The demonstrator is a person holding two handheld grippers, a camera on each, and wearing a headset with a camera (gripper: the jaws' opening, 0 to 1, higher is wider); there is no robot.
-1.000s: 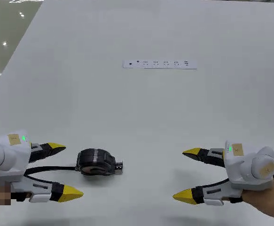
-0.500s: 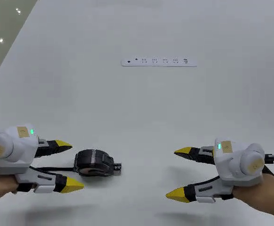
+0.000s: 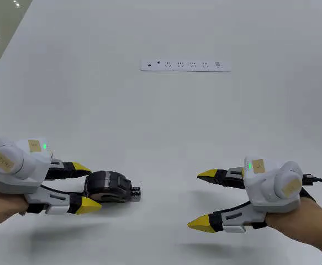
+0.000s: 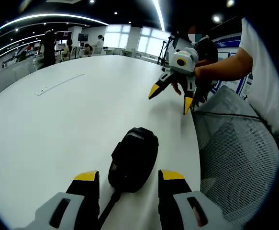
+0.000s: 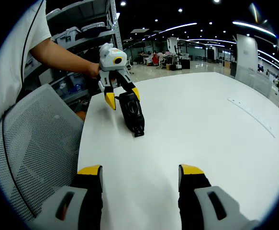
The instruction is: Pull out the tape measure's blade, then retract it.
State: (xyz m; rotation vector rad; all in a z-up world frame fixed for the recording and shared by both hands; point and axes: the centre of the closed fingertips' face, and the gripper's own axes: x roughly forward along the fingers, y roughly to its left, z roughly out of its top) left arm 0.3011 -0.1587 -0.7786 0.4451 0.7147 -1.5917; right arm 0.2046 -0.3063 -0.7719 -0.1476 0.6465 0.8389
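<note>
My left gripper (image 3: 91, 186) holds its jaws wide on either side of the rounded black tape measure (image 3: 114, 187), not gripping it, near the smooth white table's (image 3: 166, 127) near edge. My right gripper (image 3: 197, 200) gapes empty, well apart, with bare tabletop between.

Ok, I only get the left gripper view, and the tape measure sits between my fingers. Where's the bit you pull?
Observer: The blade tip sticks out of the tape measure at the end facing the right gripper.
Operator: Is that gripper near it?
Observer: No, the head view shows a stretch of bare table between them.
Operator: Is it holding something?
Observer: No, its own view shows open fingers with nothing between them.
</note>
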